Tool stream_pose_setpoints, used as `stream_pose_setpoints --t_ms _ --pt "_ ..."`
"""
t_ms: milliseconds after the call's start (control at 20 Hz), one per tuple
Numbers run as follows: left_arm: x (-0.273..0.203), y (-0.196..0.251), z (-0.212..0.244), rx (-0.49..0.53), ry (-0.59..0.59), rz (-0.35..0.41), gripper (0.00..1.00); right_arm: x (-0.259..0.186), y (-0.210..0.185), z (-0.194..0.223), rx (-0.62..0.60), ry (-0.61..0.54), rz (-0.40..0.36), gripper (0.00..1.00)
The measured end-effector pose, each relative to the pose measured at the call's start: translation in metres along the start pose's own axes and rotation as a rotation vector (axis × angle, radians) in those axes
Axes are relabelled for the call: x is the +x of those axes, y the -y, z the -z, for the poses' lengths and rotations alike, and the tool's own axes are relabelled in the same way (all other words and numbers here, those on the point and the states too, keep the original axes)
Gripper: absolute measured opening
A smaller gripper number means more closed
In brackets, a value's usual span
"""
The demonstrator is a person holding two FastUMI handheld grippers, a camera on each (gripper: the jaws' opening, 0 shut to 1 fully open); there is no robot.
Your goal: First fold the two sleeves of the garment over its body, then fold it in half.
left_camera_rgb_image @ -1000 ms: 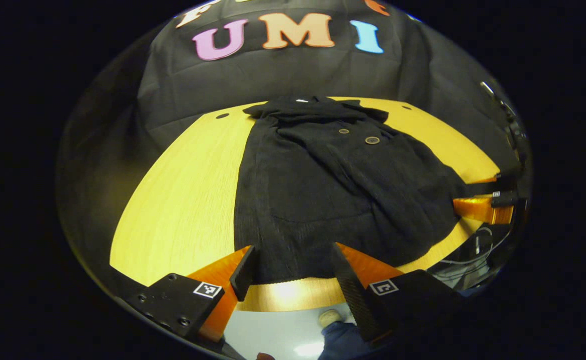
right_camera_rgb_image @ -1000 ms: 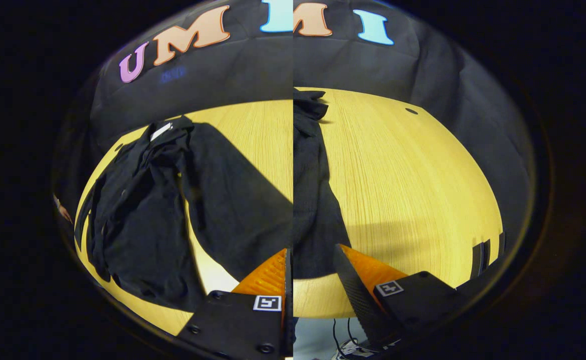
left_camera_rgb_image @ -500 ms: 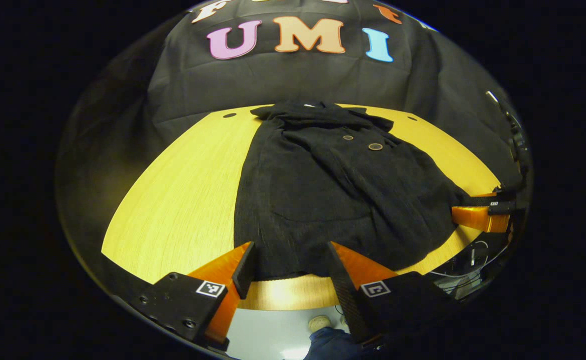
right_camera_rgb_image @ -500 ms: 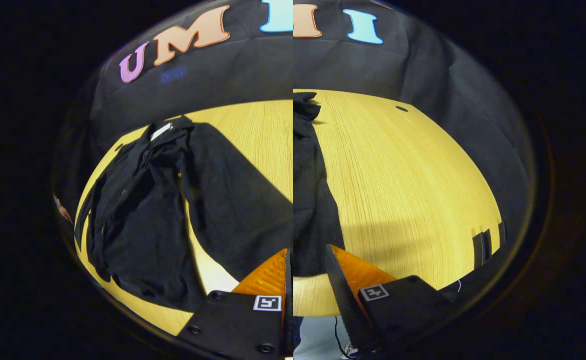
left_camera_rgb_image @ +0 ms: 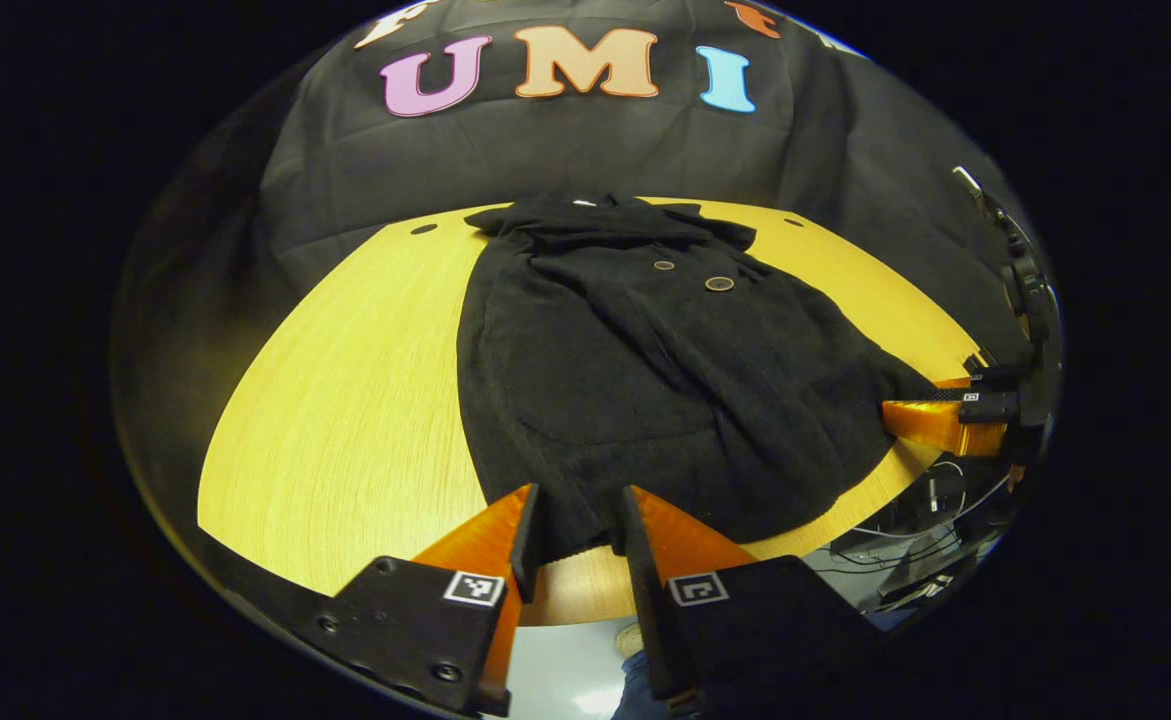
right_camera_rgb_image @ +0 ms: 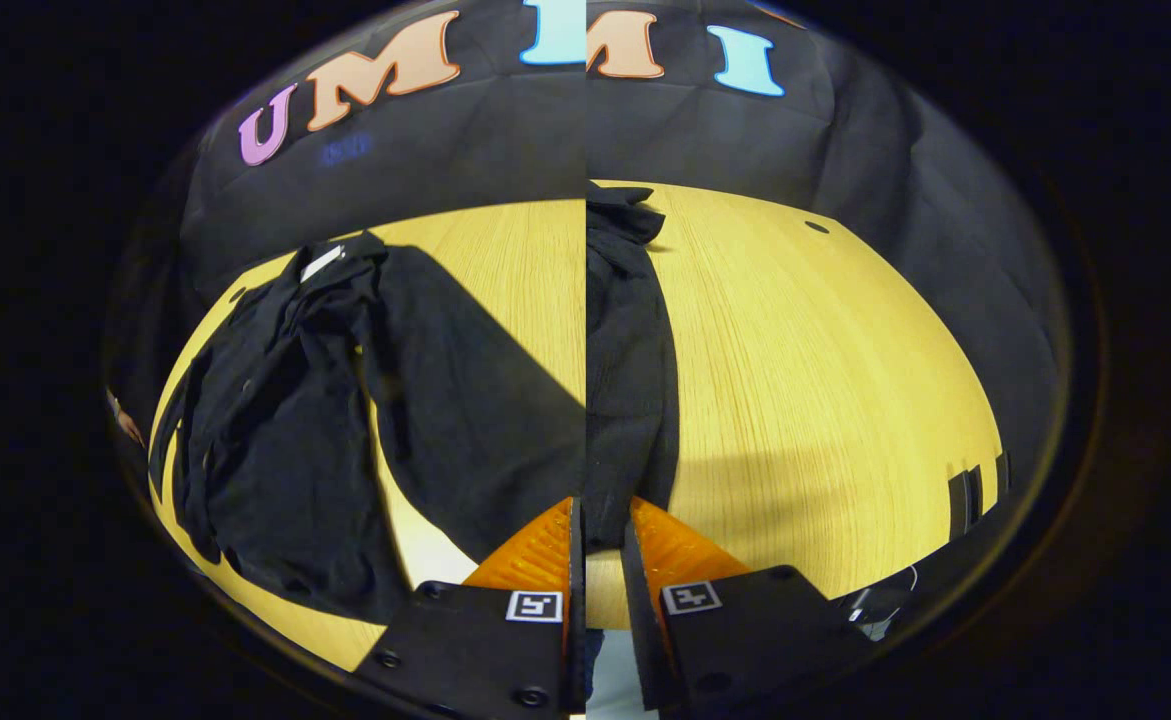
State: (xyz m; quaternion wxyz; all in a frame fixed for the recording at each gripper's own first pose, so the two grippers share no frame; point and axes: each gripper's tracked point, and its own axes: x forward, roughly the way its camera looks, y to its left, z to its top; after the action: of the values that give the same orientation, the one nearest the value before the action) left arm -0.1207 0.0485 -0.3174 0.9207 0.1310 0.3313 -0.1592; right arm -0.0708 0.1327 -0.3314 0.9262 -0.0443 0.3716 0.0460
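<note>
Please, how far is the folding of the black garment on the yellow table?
Done, apparently: no sleeve sticks out from the garment; folds lie across its body. In hand: the left gripper and right gripper each straddle the near hem, though a firm pinch is unclear. Left: folding it in half.

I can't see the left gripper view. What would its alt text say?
A black garment with two buttons lies spread on a yellow wooden table, its collar at the far end. The left gripper closes around its near hem, and the right gripper reaches its right edge.
</note>
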Motion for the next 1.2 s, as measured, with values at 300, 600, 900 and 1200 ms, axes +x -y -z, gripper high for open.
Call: stream_pose_setpoints --t_ms 300,600,900,1200 --pt "0.000 0.003 -0.002 -0.012 -0.034 0.045 0.22 0.001 -0.001 0.001 0.038 0.019 -0.002 0.15" --pt "-0.001 0.005 -0.001 -0.008 -0.068 0.069 0.06 0.001 -0.003 0.001 0.037 -0.014 0.008 0.15" --pt "-0.002 0.004 -0.006 -0.092 -0.097 0.117 0.00 0.000 -0.005 -0.003 0.098 -0.025 0.005 0.07" --pt "0.002 -0.003 -0.013 -0.086 -0.108 0.109 0.00 0.002 -0.008 -0.008 0.148 -0.029 -0.005 0.02"
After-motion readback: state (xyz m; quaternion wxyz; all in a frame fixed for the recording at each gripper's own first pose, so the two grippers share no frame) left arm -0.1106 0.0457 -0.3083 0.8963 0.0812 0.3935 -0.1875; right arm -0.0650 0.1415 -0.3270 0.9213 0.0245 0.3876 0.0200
